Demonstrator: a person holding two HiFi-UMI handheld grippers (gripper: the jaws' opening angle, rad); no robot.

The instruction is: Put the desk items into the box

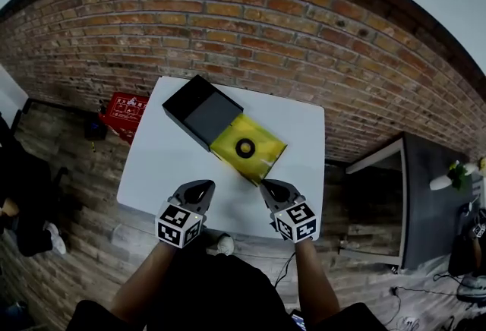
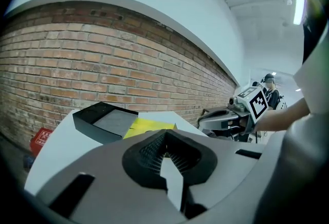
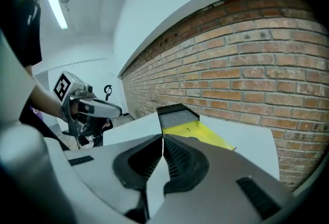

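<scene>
Office-like workspace: brick wall (image 1: 250, 26), wood-plank floor (image 1: 68, 261), white table (image 1: 159, 170), ceiling strip light (image 3: 55, 8).

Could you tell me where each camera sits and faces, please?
Head view: head-mounted, steeply down at table, box, yellow sheet; left claw, right claw, forearms show.
Left gripper view: on left claw, toward box and wall; right claw at right.
Right gripper view: on right claw, same aim; left claw at left.
All share the box.

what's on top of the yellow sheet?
A black ring lies on the yellow sheet. Whether the sheet runs under the black box cannot be seen.
</scene>
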